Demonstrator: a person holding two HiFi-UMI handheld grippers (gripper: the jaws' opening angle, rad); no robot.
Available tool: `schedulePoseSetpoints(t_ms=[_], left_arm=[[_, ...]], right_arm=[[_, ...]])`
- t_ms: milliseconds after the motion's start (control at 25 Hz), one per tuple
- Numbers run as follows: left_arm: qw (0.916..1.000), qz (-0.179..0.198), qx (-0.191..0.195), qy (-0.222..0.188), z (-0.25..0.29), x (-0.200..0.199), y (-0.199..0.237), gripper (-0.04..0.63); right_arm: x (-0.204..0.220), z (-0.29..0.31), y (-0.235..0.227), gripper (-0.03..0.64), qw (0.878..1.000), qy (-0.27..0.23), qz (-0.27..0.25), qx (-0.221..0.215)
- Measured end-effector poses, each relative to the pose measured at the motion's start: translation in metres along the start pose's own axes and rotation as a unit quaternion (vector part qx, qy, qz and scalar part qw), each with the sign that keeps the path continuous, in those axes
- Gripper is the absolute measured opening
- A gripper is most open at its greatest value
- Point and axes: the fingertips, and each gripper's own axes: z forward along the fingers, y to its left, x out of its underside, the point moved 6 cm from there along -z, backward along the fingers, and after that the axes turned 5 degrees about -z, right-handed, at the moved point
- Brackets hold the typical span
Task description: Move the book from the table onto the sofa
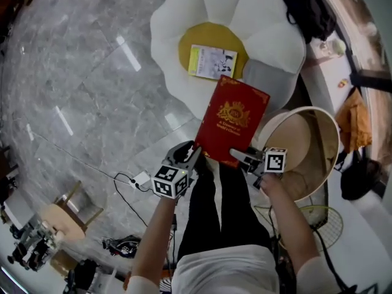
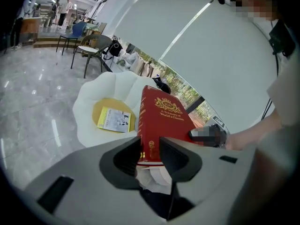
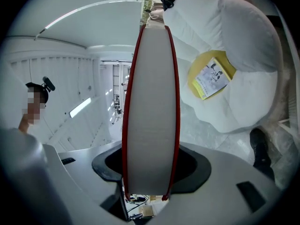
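with the left tool (image 1: 191,155) and right tool (image 1: 244,158) each clamped on the near edge of the red book (image 1: 233,121), held aloft just short of the white sofa (image 1: 177,35), lower it flat there and open both together.

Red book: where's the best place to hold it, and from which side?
The book is broad and thick, so grip its near end across the thickness, from both sides, as now: left gripper at the spine corner, right gripper over the page edge. Two spread grips should keep it from swinging.
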Motion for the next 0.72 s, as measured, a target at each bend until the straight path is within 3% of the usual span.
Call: schedulePoseSetpoints(t_ms=[240, 720], left_arm=[[0.9995, -0.028, -0.013, 0.001, 0.060, 0.009, 0.033, 0.123], [0.9962, -0.062, -0.028, 0.054, 0.174, 0.038, 0.097, 0.121]], right_arm=[[-0.027, 0.010, -0.066, 0.255, 1.000, 0.018, 0.011, 0.019], [-0.063, 0.039, -0.177, 0.255, 0.996, 0.040, 0.032, 0.076]])
